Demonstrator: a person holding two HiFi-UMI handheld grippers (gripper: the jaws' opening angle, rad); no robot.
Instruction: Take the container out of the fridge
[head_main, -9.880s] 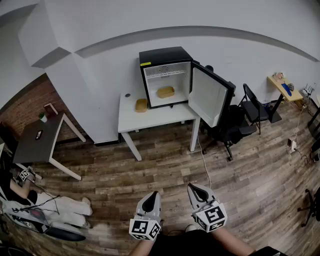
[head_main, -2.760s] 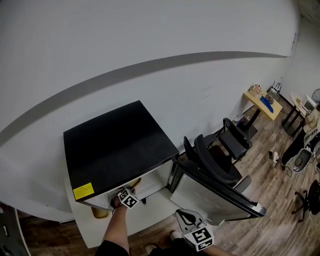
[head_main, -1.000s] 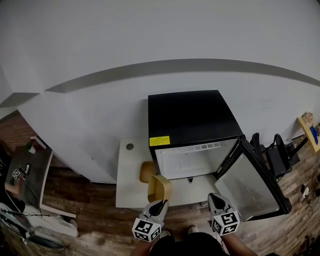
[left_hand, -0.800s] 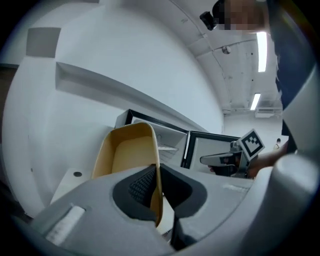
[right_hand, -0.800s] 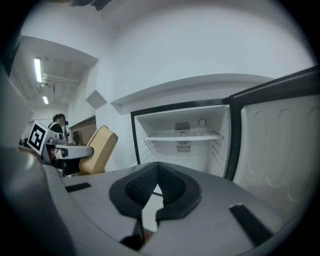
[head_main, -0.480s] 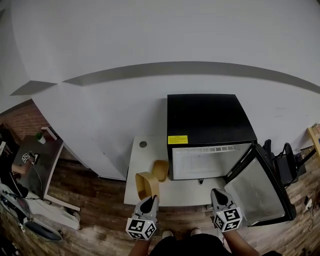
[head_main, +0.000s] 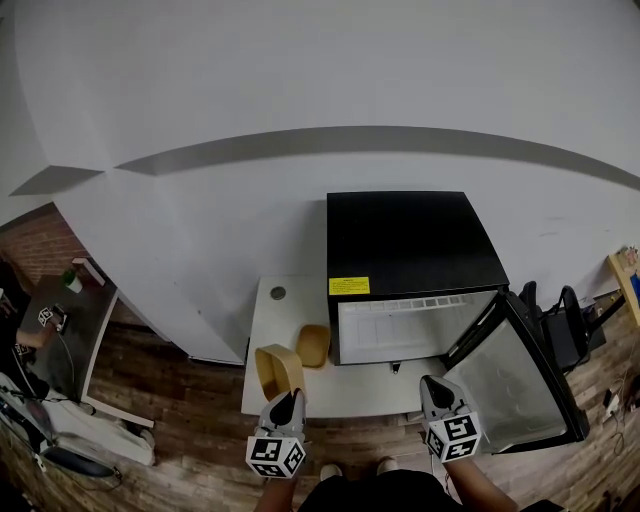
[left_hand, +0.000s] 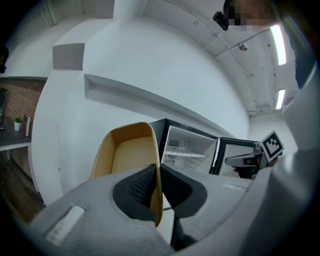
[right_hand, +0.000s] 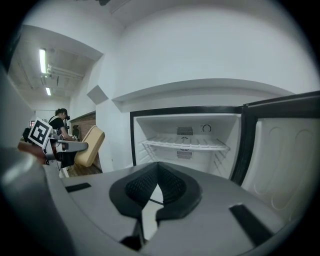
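The left gripper (head_main: 285, 399) pinches one wall of the tan container (head_main: 277, 366) at eight o'clock from the open fridge (head_main: 410, 250), while the right gripper (head_main: 432, 385), at six o'clock, has its fingers pressed together, empty.

The fridge (head_main: 415, 250) stands on the table (head_main: 350, 392), door (head_main: 505, 375) out to its right. The container (head_main: 277, 368) is front-left of the fridge; a second container (head_main: 313, 345) lies just left.

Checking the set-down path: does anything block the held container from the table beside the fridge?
Nothing visible does. The left tool grips the container over bare table; a second container lies nearer the fridge, to the side.
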